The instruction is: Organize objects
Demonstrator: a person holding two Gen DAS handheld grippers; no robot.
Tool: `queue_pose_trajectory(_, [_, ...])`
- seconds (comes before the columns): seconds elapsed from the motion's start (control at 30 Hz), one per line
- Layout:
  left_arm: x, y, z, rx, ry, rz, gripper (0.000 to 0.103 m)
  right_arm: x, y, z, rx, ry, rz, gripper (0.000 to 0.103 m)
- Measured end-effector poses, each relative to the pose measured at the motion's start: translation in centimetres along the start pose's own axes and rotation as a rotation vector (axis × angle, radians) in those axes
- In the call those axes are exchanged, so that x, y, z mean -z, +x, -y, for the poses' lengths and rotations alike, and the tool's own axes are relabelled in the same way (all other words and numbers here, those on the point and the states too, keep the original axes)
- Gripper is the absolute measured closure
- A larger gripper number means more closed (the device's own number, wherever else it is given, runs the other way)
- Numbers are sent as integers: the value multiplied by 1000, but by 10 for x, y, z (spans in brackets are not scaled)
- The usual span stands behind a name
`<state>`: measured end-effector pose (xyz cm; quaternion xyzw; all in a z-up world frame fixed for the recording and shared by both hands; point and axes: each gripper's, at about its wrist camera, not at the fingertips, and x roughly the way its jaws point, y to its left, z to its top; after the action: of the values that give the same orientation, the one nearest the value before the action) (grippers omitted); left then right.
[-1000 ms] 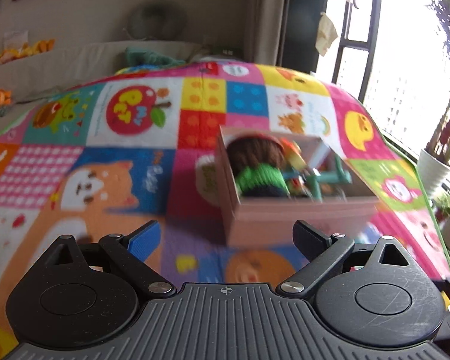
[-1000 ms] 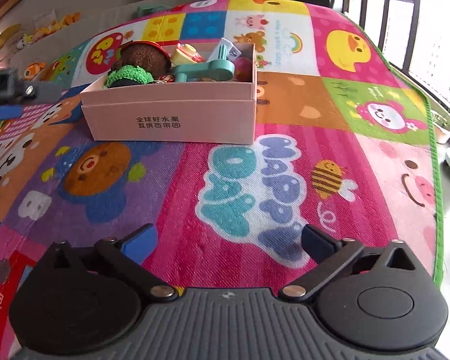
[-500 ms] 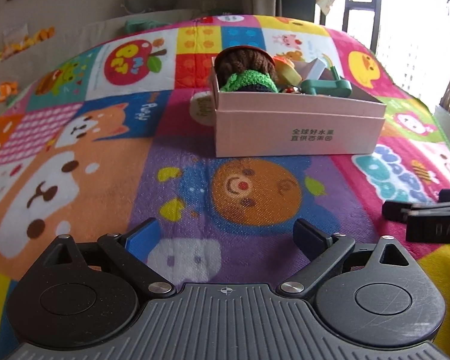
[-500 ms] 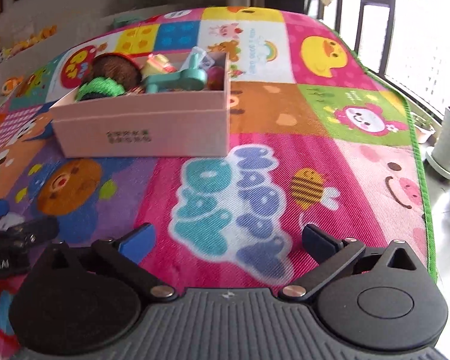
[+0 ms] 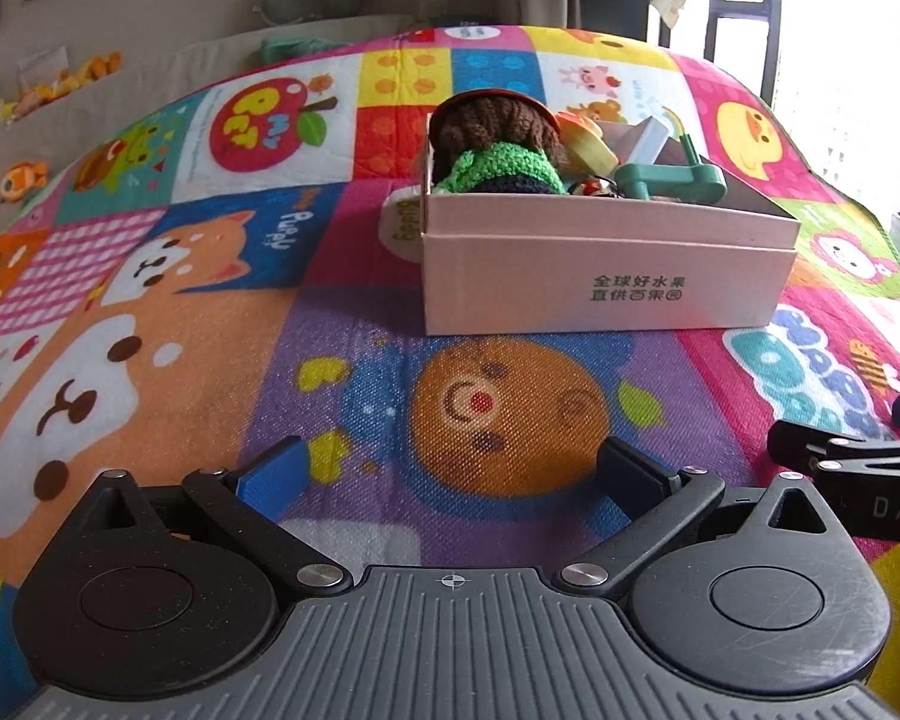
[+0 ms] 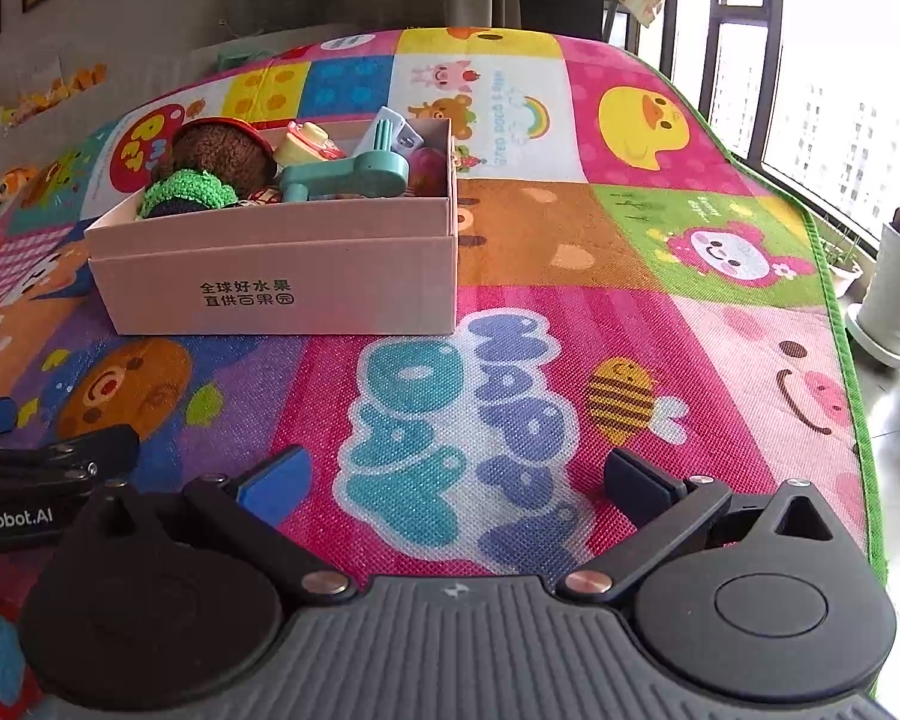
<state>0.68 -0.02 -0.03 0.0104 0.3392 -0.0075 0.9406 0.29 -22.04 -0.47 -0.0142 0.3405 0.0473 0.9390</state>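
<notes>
A pink cardboard box stands on the colourful play mat, also in the right wrist view. It holds a brown and green knitted doll, a teal toy and several small toys. My left gripper is open and empty, low over the mat in front of the box. My right gripper is open and empty, to the right of the left one, over the "HAPPY DAY" print. Each gripper's fingers show at the edge of the other's view.
A wall with framed pictures and small plush toys runs along the back left. Windows and white plant pots stand at the right, past the mat's green edge.
Both grippers have drawn back from the box and dropped lower toward the mat. The box looks farther away and the two grippers now sit side by side.
</notes>
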Motion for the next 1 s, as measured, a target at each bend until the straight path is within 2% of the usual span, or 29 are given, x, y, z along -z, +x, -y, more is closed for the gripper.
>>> queue_pose_trajectory(1.0, [-1, 0, -1, 5, -6, -1, 0, 0, -1, -3, 2, 1, -1, 0])
